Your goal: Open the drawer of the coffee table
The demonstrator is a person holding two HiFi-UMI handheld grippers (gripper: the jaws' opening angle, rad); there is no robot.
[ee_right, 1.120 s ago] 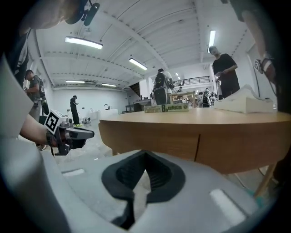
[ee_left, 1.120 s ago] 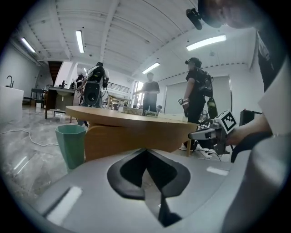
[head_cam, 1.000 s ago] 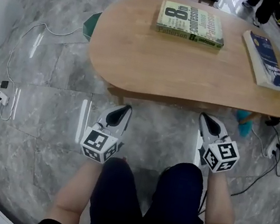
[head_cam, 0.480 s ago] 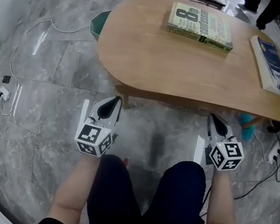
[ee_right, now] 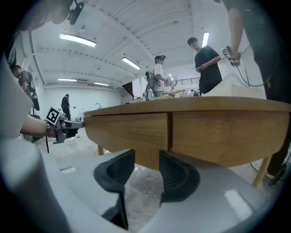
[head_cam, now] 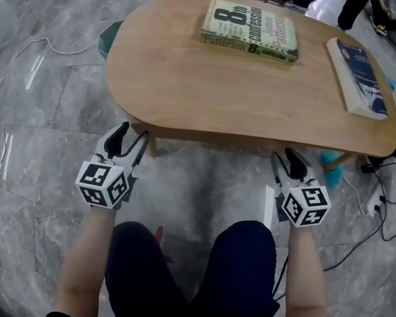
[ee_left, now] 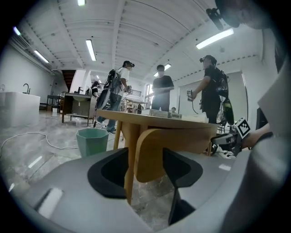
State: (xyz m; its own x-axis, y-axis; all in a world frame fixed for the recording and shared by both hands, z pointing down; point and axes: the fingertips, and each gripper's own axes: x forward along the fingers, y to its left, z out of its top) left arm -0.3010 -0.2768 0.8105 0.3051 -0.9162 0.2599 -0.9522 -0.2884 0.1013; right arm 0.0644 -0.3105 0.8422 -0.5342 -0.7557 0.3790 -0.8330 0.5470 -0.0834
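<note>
Grip comes first: both jaws have just been opening and now stand spread with nothing between them. The left gripper (head_cam: pixel 127 140) is before the coffee table's (head_cam: pixel 219 82) left leg, and the right gripper (head_cam: pixel 288 161) is just under its near edge. The drawer (ee_right: pixel 132 129) sits shut in that near side, with no handle showing. I'd hook both grippers under the front's lower lip, well apart, and pull level and evenly so it doesn't jam. Counted: two grippers, one drawer, two books on the tabletop — green (head_cam: pixel 251 28) and blue (head_cam: pixel 358 67) — and one bin (head_cam: pixel 107 35) beyond the table's left end.
</note>
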